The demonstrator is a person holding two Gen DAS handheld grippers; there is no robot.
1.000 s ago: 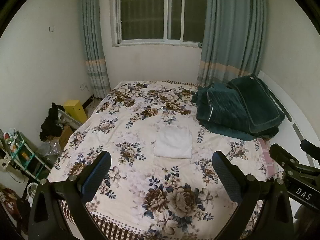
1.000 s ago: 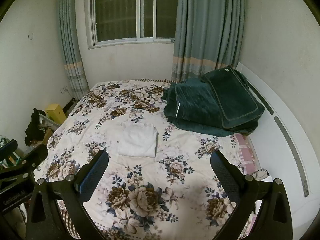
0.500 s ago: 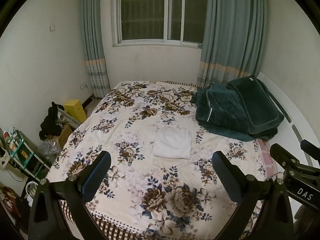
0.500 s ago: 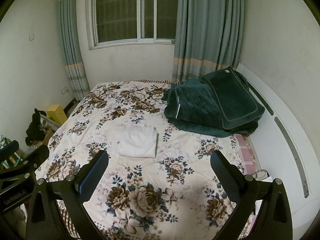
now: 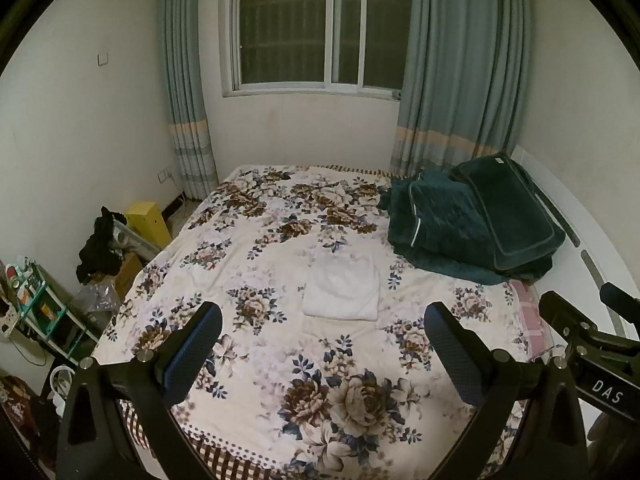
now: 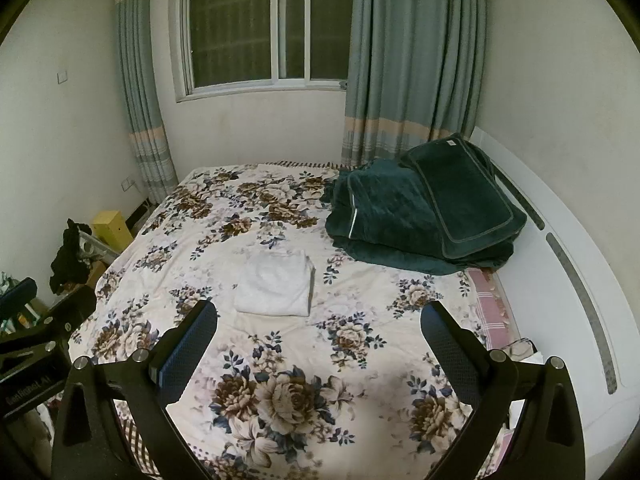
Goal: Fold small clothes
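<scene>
A folded white garment [image 5: 341, 289], perhaps a shirt, lies mid-bed [image 5: 256, 248], near the green quilt [image 5: 460, 232]. Left gripper [image 5: 322, 356] and right gripper [image 6: 318, 354] gape wide, holding nothing.

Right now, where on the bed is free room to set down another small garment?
Free: the floral bedspread left of the folded white garment, and the near stretch between it and the open jaws. Crowded: the far right corner, under the dark green quilt and cushion.
</scene>
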